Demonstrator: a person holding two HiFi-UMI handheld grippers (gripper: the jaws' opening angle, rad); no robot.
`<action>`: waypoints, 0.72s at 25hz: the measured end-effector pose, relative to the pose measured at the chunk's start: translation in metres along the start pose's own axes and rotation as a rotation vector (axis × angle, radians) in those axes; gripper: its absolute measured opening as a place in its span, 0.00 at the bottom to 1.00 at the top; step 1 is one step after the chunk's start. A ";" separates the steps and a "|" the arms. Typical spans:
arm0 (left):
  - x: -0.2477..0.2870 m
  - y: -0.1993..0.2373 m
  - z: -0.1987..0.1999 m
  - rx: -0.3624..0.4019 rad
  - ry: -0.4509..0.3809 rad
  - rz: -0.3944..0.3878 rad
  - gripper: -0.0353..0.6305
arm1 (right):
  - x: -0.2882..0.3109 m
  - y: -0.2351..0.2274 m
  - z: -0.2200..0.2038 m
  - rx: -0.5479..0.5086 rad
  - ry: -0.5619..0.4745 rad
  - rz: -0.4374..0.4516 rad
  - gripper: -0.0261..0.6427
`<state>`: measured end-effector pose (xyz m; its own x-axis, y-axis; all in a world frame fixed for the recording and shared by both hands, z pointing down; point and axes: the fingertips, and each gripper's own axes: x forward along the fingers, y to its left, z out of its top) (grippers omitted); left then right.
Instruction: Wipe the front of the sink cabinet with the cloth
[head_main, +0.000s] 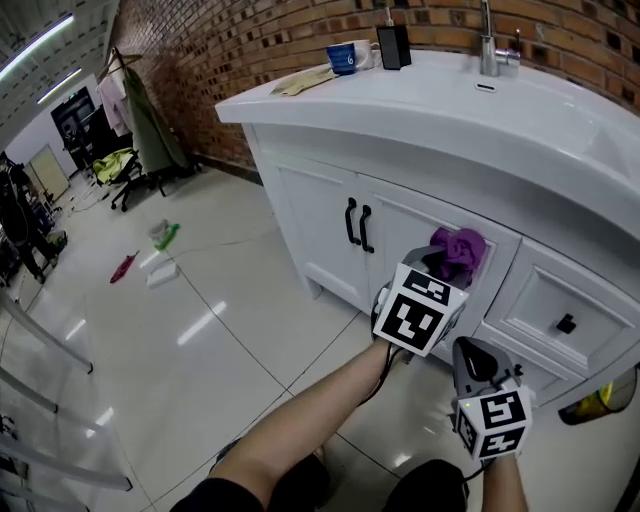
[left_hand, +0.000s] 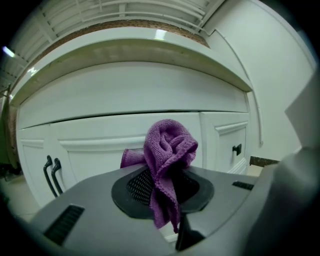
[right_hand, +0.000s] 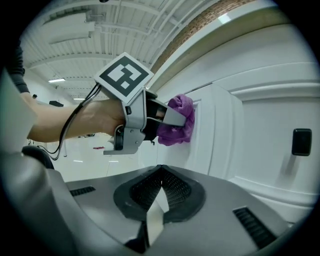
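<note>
A crumpled purple cloth (head_main: 460, 252) is pressed against the white sink cabinet front (head_main: 400, 215), right of the two black door handles (head_main: 357, 224). My left gripper (head_main: 446, 264) is shut on it; in the left gripper view the cloth (left_hand: 167, 147) bunches up between the jaws of the left gripper (left_hand: 162, 189), with the cabinet front (left_hand: 100, 145) close behind. The right gripper view shows the cloth (right_hand: 177, 125) touching the door panel (right_hand: 220, 135). My right gripper (head_main: 476, 352) hangs lower and nearer to me, shut and empty (right_hand: 160, 194).
The countertop (head_main: 520, 100) carries a blue cup (head_main: 343, 57), a black box (head_main: 394, 45), a faucet (head_main: 488, 45) and a yellowish rag (head_main: 305, 80). A drawer with a black knob (head_main: 566, 324) lies to the right. Litter (head_main: 160, 240) lies on the tiled floor at left.
</note>
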<state>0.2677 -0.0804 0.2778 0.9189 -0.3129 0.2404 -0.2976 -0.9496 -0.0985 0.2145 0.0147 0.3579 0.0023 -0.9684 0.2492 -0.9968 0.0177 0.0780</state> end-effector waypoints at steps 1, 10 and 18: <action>-0.001 0.009 -0.003 0.004 0.007 0.010 0.17 | 0.003 0.001 0.000 -0.002 0.005 -0.002 0.04; -0.025 0.126 -0.033 -0.073 0.045 0.292 0.17 | 0.016 0.016 0.004 -0.055 0.048 0.004 0.04; -0.033 0.153 -0.044 -0.147 0.013 0.411 0.17 | 0.015 0.017 -0.004 -0.065 0.069 -0.009 0.04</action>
<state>0.1807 -0.2166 0.2974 0.7132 -0.6650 0.2218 -0.6727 -0.7382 -0.0505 0.1979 0.0015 0.3665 0.0194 -0.9493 0.3138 -0.9894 0.0270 0.1429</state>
